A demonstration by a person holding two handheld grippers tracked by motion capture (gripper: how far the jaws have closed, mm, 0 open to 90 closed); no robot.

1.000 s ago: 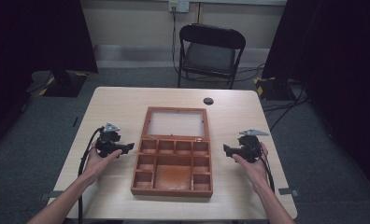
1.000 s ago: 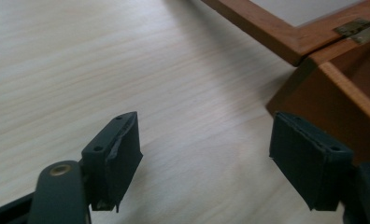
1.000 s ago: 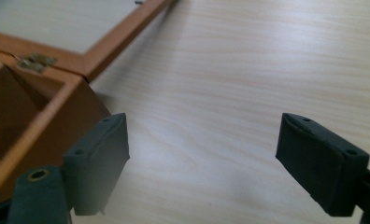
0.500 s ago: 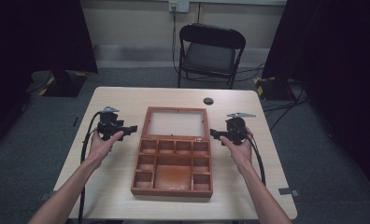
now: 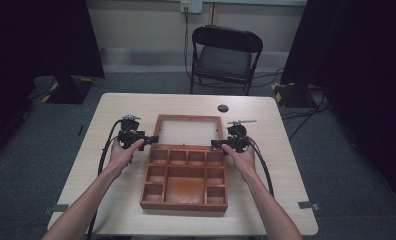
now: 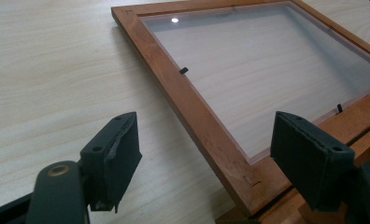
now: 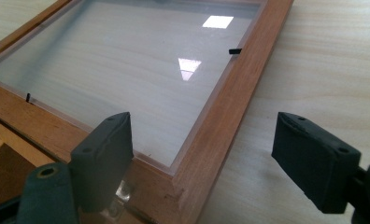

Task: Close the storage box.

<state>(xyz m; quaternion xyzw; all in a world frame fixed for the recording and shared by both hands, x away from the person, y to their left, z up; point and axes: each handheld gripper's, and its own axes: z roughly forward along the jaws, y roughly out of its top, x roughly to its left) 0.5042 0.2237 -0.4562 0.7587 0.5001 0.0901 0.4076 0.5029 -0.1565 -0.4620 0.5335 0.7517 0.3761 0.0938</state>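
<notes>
Centrally on the pale worktop (image 5: 111, 107) sits a wooden box (image 5: 185, 177) with small compartments, its glass-paned lid (image 5: 188, 131) lying flat open behind it. The left gripper (image 5: 148, 139) and right gripper (image 5: 217, 144) each straddle a near corner of the lid frame, jaws wide, pads not pressing. Likely risks: if one side clamps or lifts before the other, the lid could twist on its hinges; a pad landing on the glass rather than the wood could slip.
</notes>
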